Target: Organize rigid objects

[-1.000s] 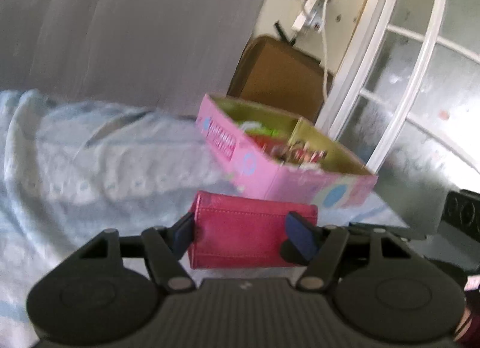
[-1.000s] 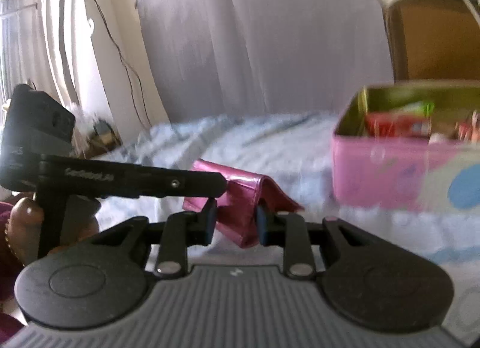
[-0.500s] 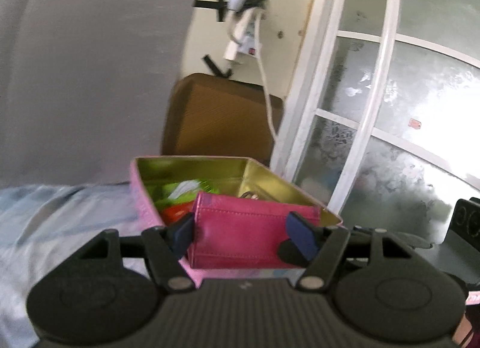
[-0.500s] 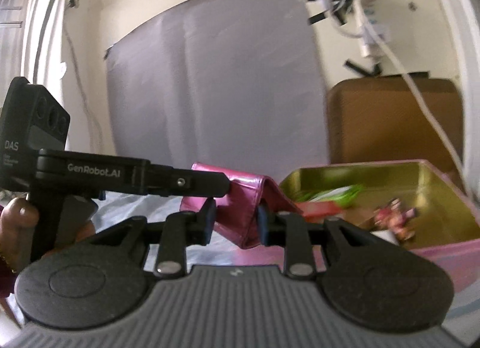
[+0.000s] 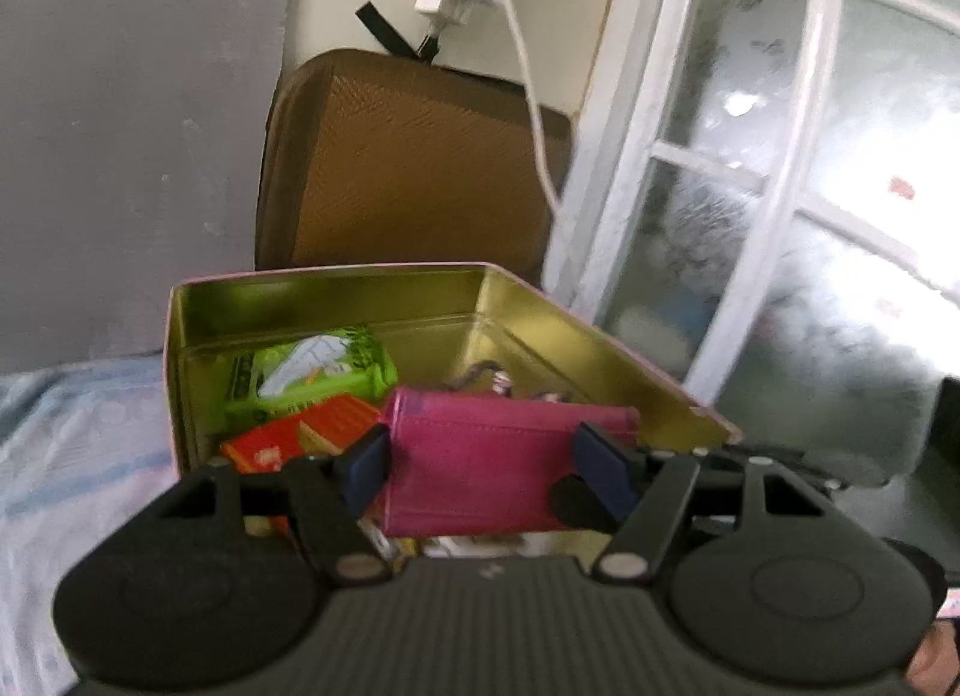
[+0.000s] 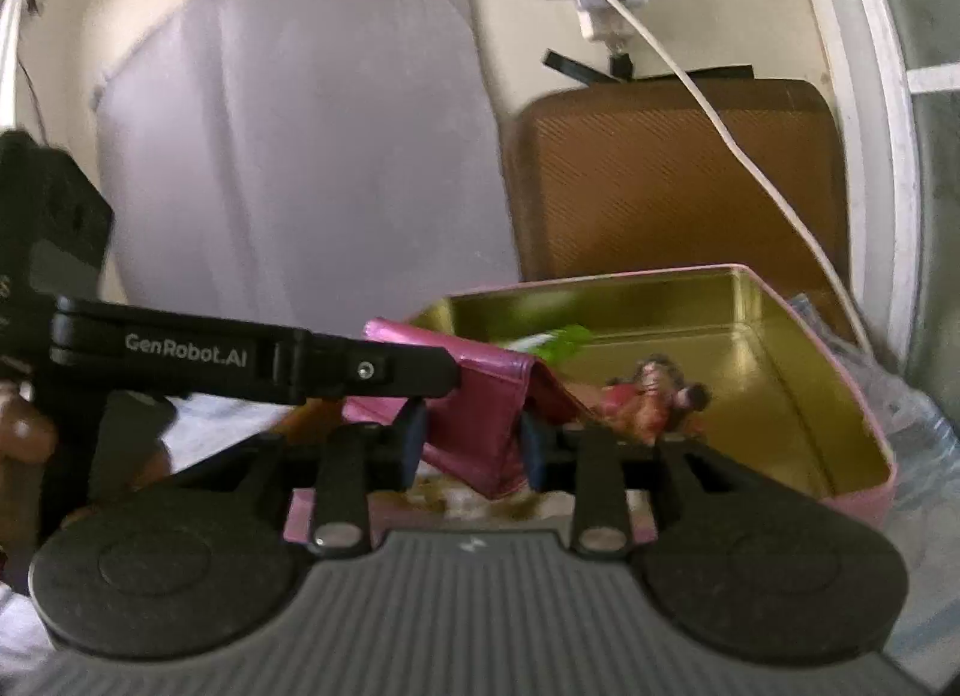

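Fingers (image 5: 366,465) of both grippers are being kept clamped on the pink wallet (image 5: 492,462), held above the tin (image 5: 630,348) near its front edge; uneven releasing is risking it catching the rim.

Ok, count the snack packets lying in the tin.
2 visible: a green packet toward the tin's back-left, and an orange-red packet just in front of it. The held pink wallet may hide more.

I read the left gripper (image 5: 489,459) with jaws set wide, clamped across the long side of the pink wallet (image 5: 498,456). Right gripper (image 6: 471,441) has jaws narrow, pinching its folded end. Both level, side by side.
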`<state>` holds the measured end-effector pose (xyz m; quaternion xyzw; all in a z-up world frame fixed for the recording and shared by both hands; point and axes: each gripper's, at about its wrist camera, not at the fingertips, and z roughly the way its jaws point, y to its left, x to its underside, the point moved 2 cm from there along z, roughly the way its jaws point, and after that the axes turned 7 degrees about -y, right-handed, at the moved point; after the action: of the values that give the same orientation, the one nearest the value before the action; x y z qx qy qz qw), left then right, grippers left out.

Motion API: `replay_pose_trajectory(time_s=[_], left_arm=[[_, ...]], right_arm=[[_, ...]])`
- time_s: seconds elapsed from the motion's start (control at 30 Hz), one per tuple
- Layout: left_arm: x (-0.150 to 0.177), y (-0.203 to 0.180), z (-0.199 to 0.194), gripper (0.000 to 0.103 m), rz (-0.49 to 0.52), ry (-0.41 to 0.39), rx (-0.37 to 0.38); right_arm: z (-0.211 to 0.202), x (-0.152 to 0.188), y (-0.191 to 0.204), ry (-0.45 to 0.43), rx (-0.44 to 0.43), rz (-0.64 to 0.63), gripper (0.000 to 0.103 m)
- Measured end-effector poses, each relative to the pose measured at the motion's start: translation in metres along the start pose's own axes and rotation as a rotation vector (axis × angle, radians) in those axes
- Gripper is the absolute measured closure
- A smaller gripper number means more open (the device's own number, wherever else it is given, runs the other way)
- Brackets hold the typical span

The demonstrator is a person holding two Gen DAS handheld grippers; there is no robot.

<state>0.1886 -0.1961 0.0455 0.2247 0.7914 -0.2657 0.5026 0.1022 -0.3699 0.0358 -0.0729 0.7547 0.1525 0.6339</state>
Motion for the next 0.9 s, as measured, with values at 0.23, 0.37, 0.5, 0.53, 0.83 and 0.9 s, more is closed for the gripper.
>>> replay_pose_trajectory(time_s=[0.23, 0.37, 0.5, 0.53, 0.83, 0.9], left_arm=[[-0.002, -0.001, 0.037, 0.029, 0.077, 0.063, -0.149], [0.003, -0.002, 0.032, 0.026, 0.066, 0.072, -0.16], [0.004, -0.002, 0.015, 0.025, 0.025, 0.072, -0.17], [0.003, -0.003, 0.01, 0.023, 0.022, 0.067, -0.178], [0.009, -0.023, -0.054, 0.014, 0.093, 0.033, -0.259], [0.012, -0.029, -0.068, 0.012, 0.111, 0.025, -0.27]], right_arm=[[0.048, 0.002, -0.007, 0.074, 0.205, -0.136, 0.065], [0.034, 0.002, -0.002, 0.046, 0.206, -0.149, 0.065], [0.021, 0.003, -0.001, 0.031, 0.198, -0.098, 0.065], [0.017, 0.002, 0.001, 0.024, 0.202, -0.09, 0.065], [-0.035, 0.004, 0.007, -0.048, 0.204, 0.124, 0.062], [-0.047, 0.007, 0.01, -0.062, 0.208, 0.179, 0.058]])
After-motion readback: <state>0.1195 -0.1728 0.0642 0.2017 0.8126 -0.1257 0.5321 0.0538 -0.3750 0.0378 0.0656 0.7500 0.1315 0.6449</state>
